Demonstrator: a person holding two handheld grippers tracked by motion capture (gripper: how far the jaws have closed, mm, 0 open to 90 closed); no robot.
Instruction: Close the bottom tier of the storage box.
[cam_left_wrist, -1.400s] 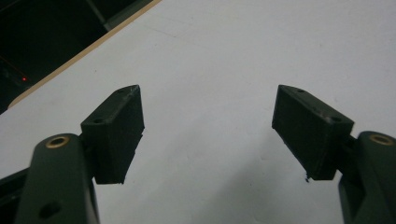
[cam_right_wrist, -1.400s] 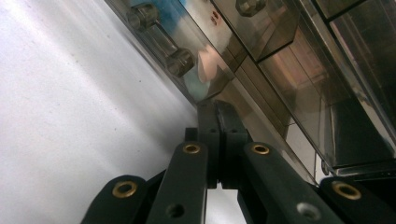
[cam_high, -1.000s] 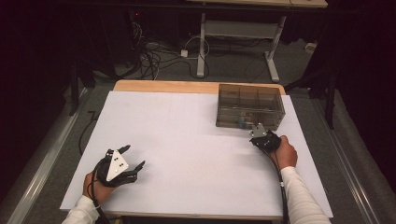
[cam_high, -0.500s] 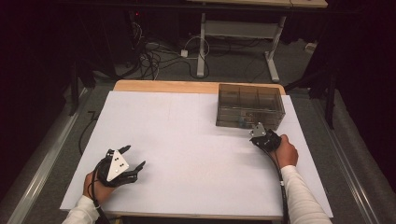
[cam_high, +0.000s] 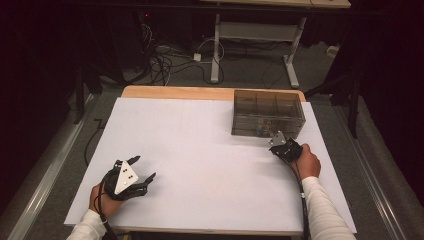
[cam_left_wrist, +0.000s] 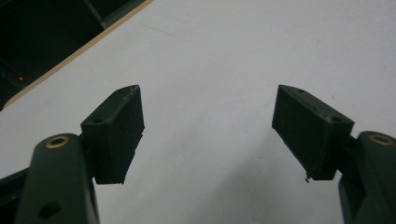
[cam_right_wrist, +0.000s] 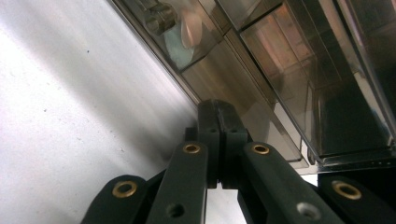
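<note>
Though smoky, clear compartmented plastic box (cam_high: 268, 113).

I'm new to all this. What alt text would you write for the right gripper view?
Right gripper, its two black jaws pressed shut with nothing between them, points at the lower wall of a smoky clear plastic organizer box on a white table. Small items sit blurred inside one compartment.

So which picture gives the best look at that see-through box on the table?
The high view: it shows the whole clear box, its compartments and its place at the table's far right. The right gripper view gives a close-up of its lower wall, with the shut right tongs against it.
</note>
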